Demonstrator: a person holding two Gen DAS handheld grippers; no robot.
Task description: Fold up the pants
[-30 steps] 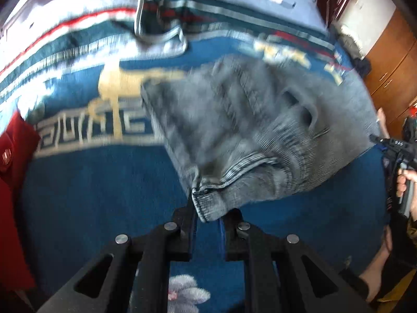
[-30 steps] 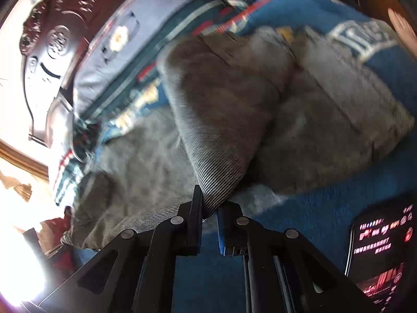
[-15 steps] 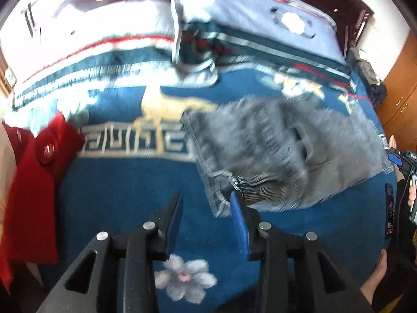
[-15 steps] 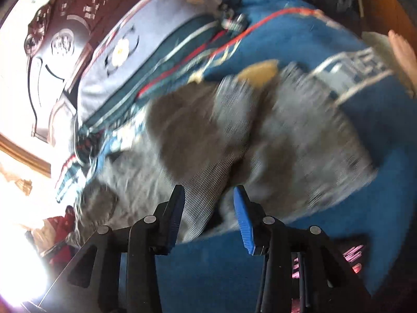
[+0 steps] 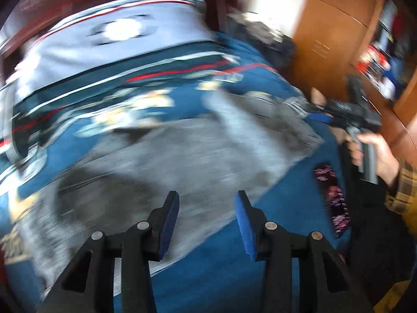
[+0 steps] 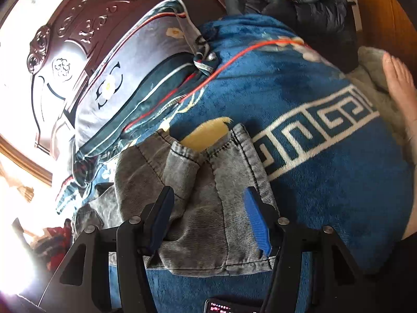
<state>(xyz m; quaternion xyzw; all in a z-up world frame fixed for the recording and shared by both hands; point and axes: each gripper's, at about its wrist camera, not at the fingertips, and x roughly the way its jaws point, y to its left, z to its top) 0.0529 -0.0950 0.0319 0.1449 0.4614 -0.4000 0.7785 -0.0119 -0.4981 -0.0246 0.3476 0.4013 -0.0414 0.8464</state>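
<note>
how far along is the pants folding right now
Done: the grey pants lie doubled over in a compact stack on the blue blanket. In hand: nothing; the left gripper and right gripper have just been opening, nothing pinched between their pads. Left: perhaps one more fold or squaring the edges.

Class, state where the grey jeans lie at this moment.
In the right wrist view the folded grey jeans lie on the blue blanket, low and centre, left of its white key-pattern border.
</note>
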